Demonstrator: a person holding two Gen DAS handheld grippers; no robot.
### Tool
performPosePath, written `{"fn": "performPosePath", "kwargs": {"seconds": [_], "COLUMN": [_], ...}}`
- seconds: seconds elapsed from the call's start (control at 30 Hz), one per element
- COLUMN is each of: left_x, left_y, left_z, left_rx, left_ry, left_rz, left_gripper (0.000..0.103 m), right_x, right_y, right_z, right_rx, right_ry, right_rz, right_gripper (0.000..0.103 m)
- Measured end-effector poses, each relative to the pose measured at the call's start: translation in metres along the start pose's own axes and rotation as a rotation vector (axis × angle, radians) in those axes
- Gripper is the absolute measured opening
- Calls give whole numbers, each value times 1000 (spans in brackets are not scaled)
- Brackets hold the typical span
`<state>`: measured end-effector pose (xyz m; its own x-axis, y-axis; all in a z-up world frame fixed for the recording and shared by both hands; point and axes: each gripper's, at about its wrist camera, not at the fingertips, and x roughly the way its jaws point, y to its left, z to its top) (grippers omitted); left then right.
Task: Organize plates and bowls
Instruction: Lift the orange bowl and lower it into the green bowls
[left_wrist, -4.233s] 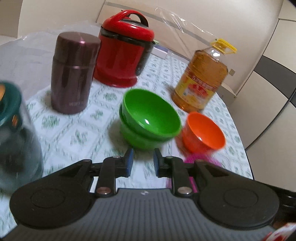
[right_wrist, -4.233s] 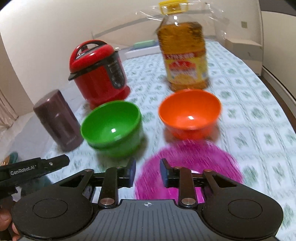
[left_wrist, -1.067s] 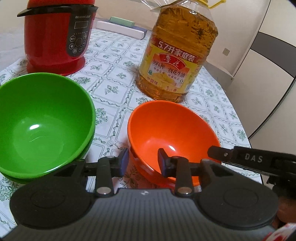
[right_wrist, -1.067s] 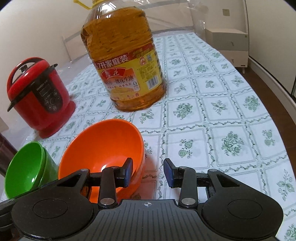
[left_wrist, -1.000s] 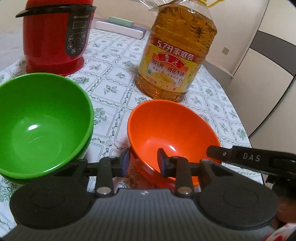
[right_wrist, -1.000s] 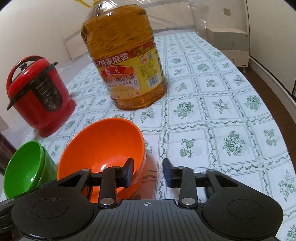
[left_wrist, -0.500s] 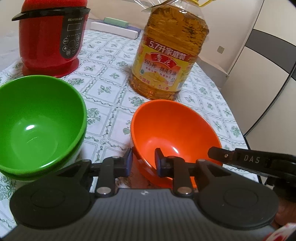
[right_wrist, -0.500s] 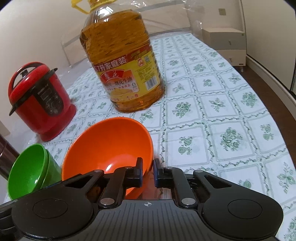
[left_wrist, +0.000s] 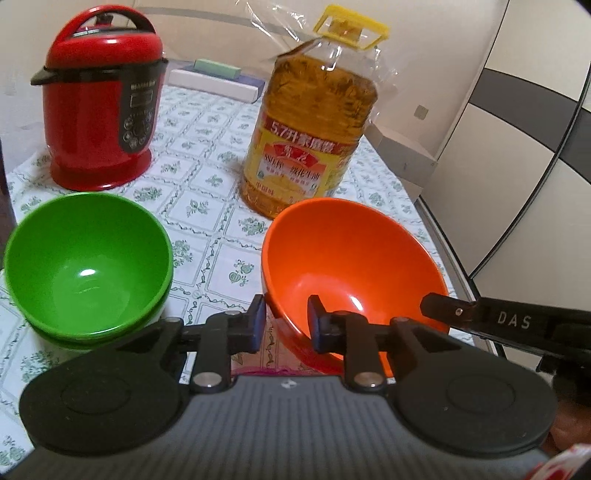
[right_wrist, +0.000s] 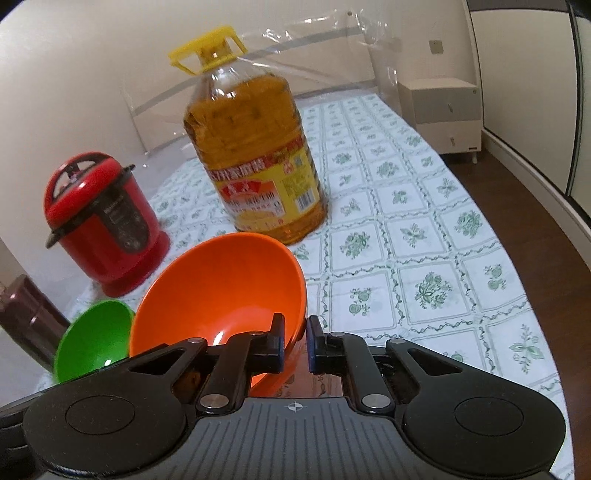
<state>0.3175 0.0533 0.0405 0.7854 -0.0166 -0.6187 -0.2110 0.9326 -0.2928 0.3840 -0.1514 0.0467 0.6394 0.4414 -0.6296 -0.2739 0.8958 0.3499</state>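
- Orange bowl (right_wrist: 221, 295) clenched at near rim by right gripper (right_wrist: 295, 345), tilted, just right of green bowls (left_wrist: 86, 258).
- Left gripper (left_wrist: 284, 321) released, straddling opposite rim.
- Advised: level, centre over green bowls, lower, avoid oil bottle (left_wrist: 314, 136) behind.
- Floral tablecloth (right_wrist: 424, 240); cream walls.

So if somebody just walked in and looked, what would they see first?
Probably the bright orange bowl, tipped up off the flowery tablecloth with the right gripper pinching its rim; the left gripper straddles the rim on its other side. Right behind it stands a big oil bottle with a yellow handle. The green bowls sit stacked to the left, in front of a red cooker.
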Motion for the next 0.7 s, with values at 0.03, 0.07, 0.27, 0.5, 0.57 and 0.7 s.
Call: {"fn": "performPosePath", "kwargs": {"seconds": [0.03,0.07,0.27,0.5,0.57,0.7], "left_x": [-4,-9,-35,-60,-67,-79], "left_y": [0,0,6,27,36,55], "left_z": [0,0,-5,-7,-4,4], "left_rx": [2,2,1,-16,-17,-19], "left_ry": [-2,-5,-12,-19,-26,-39], "left_rz": [0,1,7,33,43,68], "left_gripper": [21,21,21,21,21,21], "right_x": [-5,-9,-29,-42,-42,-37], "right_y": [2,4,20,48,56,78], "right_z": [0,-1,-8,-16,-18,-18], "right_rx": [-1,-3,-20,-47,-55,-71], "right_ry": [-5,-7,-9,-6,-2,10], "right_rz": [0,-1,6,30,42,74], "right_gripper": [11,11,11,11,11,11]}}
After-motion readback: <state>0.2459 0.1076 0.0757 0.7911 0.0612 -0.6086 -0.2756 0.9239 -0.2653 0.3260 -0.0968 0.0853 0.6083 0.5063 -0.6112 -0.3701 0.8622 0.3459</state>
